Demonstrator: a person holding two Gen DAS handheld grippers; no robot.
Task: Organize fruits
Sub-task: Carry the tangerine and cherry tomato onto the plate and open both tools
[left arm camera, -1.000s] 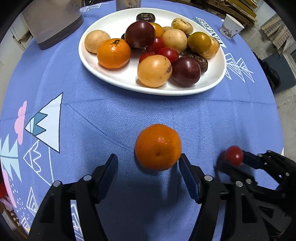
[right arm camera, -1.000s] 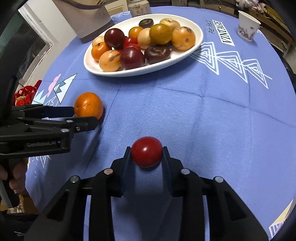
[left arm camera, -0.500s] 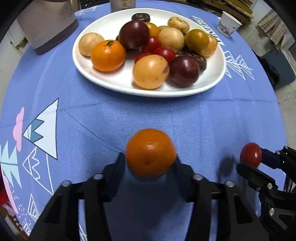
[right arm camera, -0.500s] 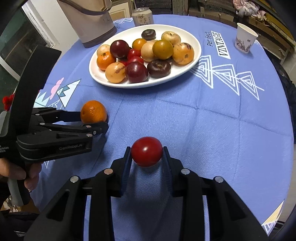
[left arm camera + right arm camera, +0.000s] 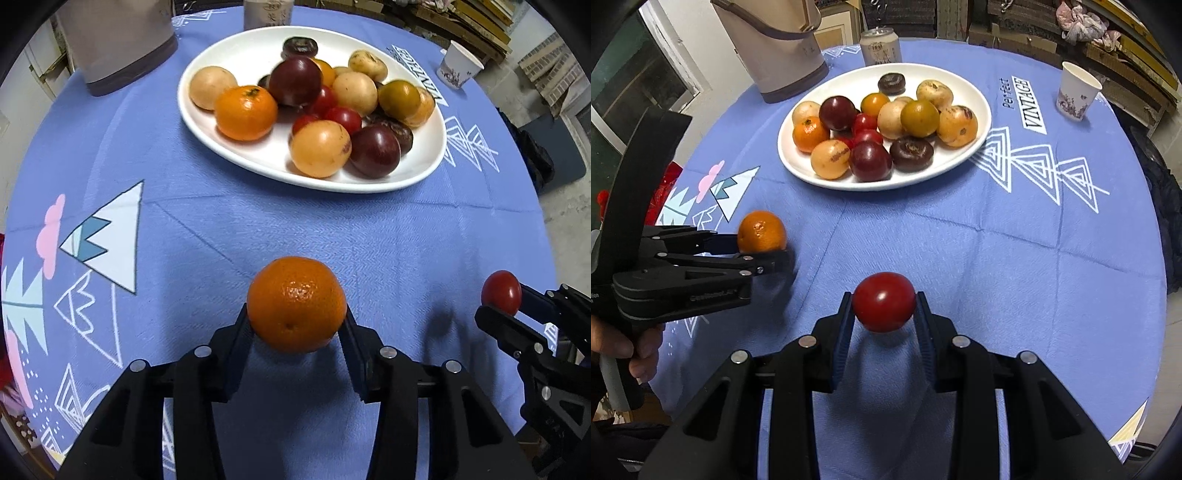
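Blue patterned cloth covers the round tabletop (image 5: 1015, 258), with a white oval plate (image 5: 975, 147) near its far side already heaped with fruit: plums, mandarins, cherry tomatoes, yellow-brown round fruit and a couple of dark flat ones. Most of the sorting looks done. Two pieces are not on the plate. The left hand-held gripper (image 5: 297, 325) is pinching a mandarin (image 5: 296, 303) between its pads, held above the cloth on the near side, well apart from the plate. The right hand-held gripper (image 5: 884, 310) is clamped on a red cherry tomato (image 5: 884, 301), also clear of the cloth, to judge by the shadow below it. What remains, I'd say, is carrying both across and setting them among the others; no loose fruit shows elsewhere on the cloth
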